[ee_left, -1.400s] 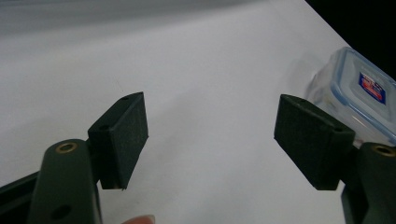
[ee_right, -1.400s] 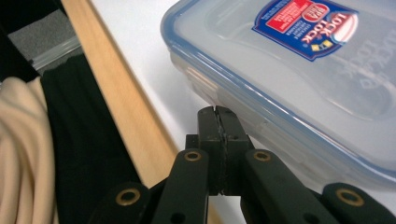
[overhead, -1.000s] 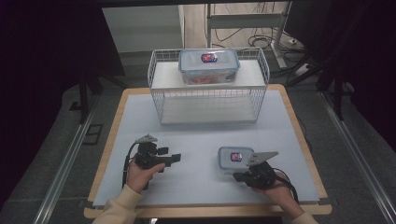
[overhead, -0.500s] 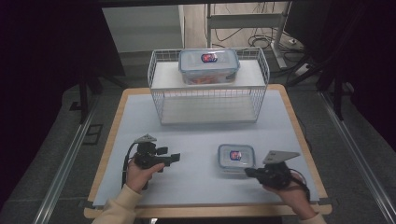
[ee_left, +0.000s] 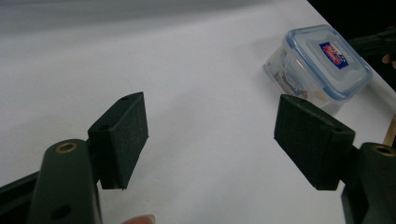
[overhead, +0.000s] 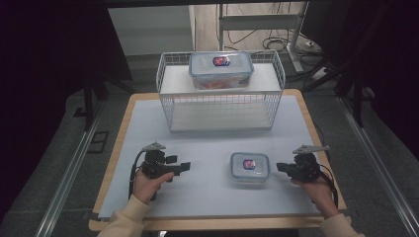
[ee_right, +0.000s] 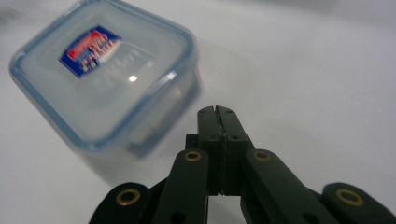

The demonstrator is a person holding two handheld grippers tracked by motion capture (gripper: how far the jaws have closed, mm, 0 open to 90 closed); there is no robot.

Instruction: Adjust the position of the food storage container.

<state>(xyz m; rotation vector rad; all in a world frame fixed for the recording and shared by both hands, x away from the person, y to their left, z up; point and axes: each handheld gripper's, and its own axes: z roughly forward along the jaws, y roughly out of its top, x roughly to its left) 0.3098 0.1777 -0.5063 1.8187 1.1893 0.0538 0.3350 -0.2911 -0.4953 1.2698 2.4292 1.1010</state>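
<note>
1. Resting at the left of the pale blue counter [overhead: 148, 123]: black left gripper [overhead: 184, 167], held in a hand with a cream sleeve, pointing right toward the middle. Fingers [ee_left: 122, 135] standing wide apart in the left gripper view, gripping nothing, bare counter showing between them.
2. Standing at the back centre: white wire basket rack [overhead: 168, 106], carrying a large clear rectangular plastic box with a blue-rimmed lid [overhead: 221, 69] on its upper shelf, something orange-red lying inside.
3. Sitting on the counter right of centre, near the front edge: small clear square plastic container with a blue-rimmed snap lid and a red-and-blue label [overhead: 250, 167], upright, lid on. Well apart from the left gripper, just beside the right one, not touching either.
4. Hovering at the right: black right gripper [overhead: 281, 168], pointing left at the small container. Fingers pressed fully together in the right gripper view, holding nothing, tips just short of the container's near wall.
5. Judging the handling: likely light, stiff and smooth-sided, so slippery under a shallow pinch; contents unclear through the wall. Probably best taken across two opposite walls below the lid rim, or under the lid flaps, with fingers opening wide first.
</note>
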